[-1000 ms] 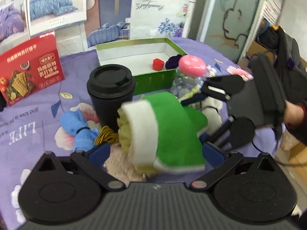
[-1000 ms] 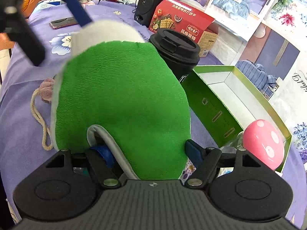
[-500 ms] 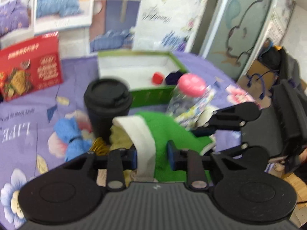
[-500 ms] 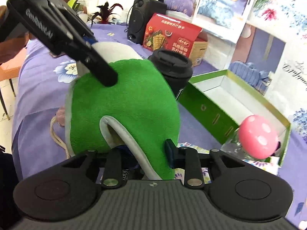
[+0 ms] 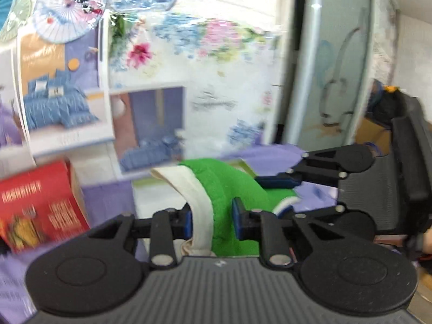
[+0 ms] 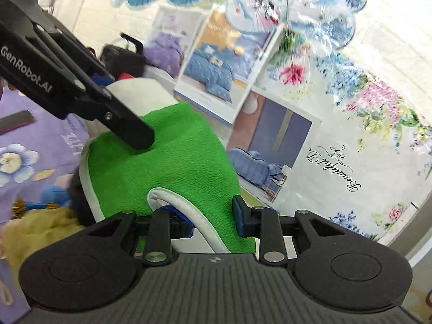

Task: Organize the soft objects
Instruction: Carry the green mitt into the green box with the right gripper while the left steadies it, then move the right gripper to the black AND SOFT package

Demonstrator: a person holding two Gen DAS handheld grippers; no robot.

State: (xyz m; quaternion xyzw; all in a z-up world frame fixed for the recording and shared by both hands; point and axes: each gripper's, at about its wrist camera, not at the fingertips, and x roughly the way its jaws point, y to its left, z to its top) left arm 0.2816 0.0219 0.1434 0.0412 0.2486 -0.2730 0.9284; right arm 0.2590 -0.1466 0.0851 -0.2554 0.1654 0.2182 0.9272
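While both grippers clamp it from opposite ends, the green mitt (image 6: 175, 167) hangs in the air above the purple tablecloth (image 6: 32, 145), in front of the postered wall (image 6: 337, 124).

Left gripper (image 5: 213, 217): jaws closed on the mitt's cream cuff (image 5: 197, 197) and the adjoining green fabric. The cuff band runs up between the blue pads (image 5: 236, 216) and curves away toward the wall. In the right wrist view, one black finger of this gripper presses into the green surface at the far end of the mitt.

Right gripper (image 6: 213, 220): jaws closed on the near end of the mitt, gripping green fabric and a white-piped edge (image 6: 186, 210) that loops between the pads. In the left wrist view this gripper (image 5: 286, 189) reaches in from the right, and its upper finger lies on the green fabric.

Surroundings: a red carton (image 5: 37, 205) stands at the left in the left wrist view, with the rim of a green box (image 5: 245, 166) just showing behind the mitt. In the right wrist view, a yellow soft item (image 6: 35, 229) and a blue soft item (image 6: 54, 194) lie on the cloth below and left of the mitt. The left wrist view is motion-blurred, so finer detail cannot be read.
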